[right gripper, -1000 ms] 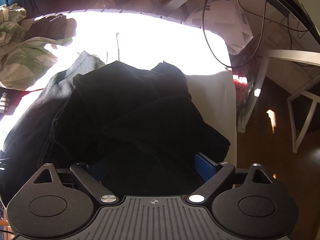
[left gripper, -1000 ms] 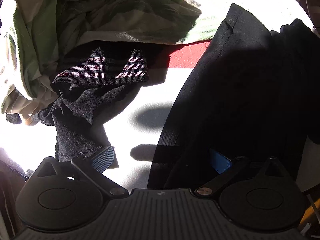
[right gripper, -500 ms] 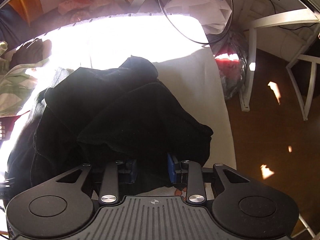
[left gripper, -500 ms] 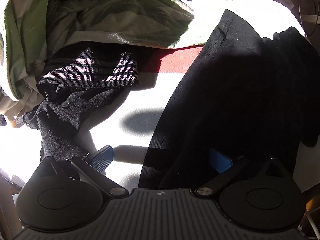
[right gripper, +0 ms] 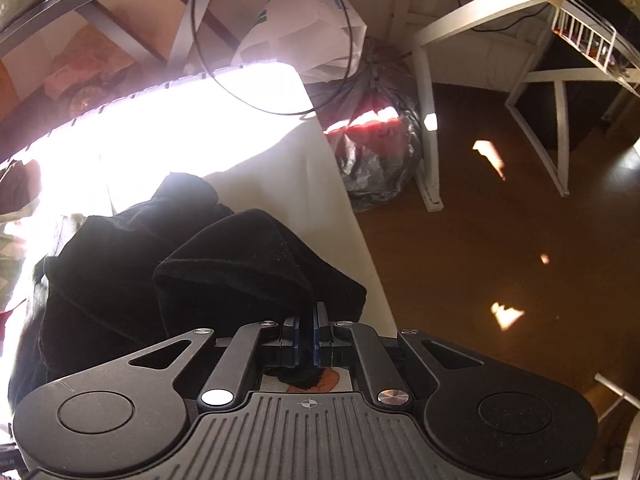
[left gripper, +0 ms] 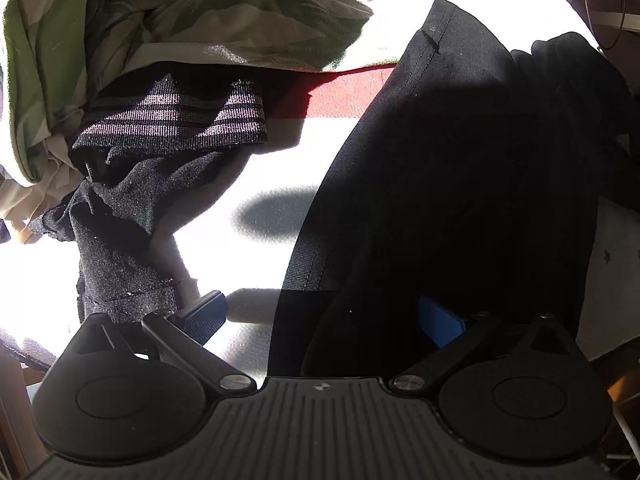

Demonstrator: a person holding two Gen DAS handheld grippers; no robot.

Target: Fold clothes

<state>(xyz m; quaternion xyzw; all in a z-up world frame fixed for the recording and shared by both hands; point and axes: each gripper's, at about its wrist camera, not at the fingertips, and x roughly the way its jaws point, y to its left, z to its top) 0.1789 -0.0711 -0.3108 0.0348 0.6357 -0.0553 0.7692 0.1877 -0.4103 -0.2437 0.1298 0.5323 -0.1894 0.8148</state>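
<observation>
A black garment [left gripper: 460, 180] lies spread over the right half of the white table [left gripper: 260, 184]. My left gripper [left gripper: 320, 316] hovers open over its near edge; the left fingertip [left gripper: 204, 314] is above bare table, while the right one sits against the black cloth. In the right wrist view the same black garment [right gripper: 224, 264] is bunched at the table's right edge. My right gripper [right gripper: 306, 332] has its jaws closing tight on a fold of it, and the pads press on the cloth.
A dark striped garment [left gripper: 172, 120] and a green-and-white patterned cloth [left gripper: 200, 12] are heaped at the left and back. A red patch [left gripper: 348, 92] shows beneath them. Past the table's right edge are brown floor [right gripper: 500, 240], white chair legs [right gripper: 424, 128] and a black bag [right gripper: 376, 152].
The right gripper's jaws went from wide apart to pinched on a fold of the black garment, and it rolled and shifted toward the table's right edge. The left gripper hardly moved.
</observation>
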